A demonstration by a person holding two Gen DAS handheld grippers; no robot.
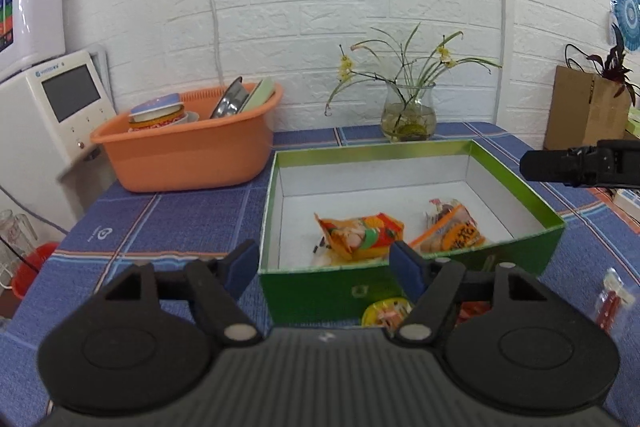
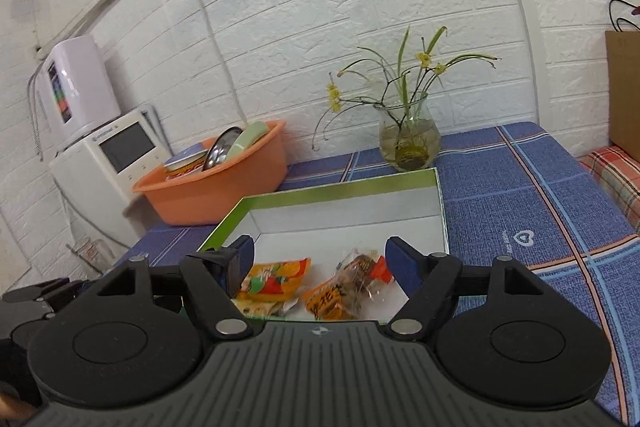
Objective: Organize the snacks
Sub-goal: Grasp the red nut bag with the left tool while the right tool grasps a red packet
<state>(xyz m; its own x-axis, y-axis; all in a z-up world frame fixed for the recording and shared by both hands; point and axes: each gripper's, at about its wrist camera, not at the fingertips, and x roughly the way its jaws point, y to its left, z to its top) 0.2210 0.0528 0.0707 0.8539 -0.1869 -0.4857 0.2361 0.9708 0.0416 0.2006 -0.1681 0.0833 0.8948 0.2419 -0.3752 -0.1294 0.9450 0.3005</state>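
Observation:
A green box [image 1: 516,249] with a white inside stands on the blue checked tablecloth. In it lie an orange snack packet [image 1: 360,235] and a clear-and-orange snack packet [image 1: 452,231]. My left gripper [image 1: 326,263] is open and empty, just in front of the box's near wall. A yellow snack [image 1: 386,313] and a red snack [image 1: 474,309] lie on the cloth below it. A small red packet [image 1: 610,301] lies at the right. My right gripper [image 2: 320,261] is open and empty above the box [image 2: 340,193], over both packets [image 2: 276,281] [image 2: 344,287].
An orange basin [image 1: 188,143] with dishes stands at the back left, beside a white appliance [image 1: 52,107]. A glass vase [image 1: 408,115] with flowers stands behind the box. A brown paper bag [image 1: 584,111] is at the far right. The right gripper's body [image 1: 580,165] shows at the right edge.

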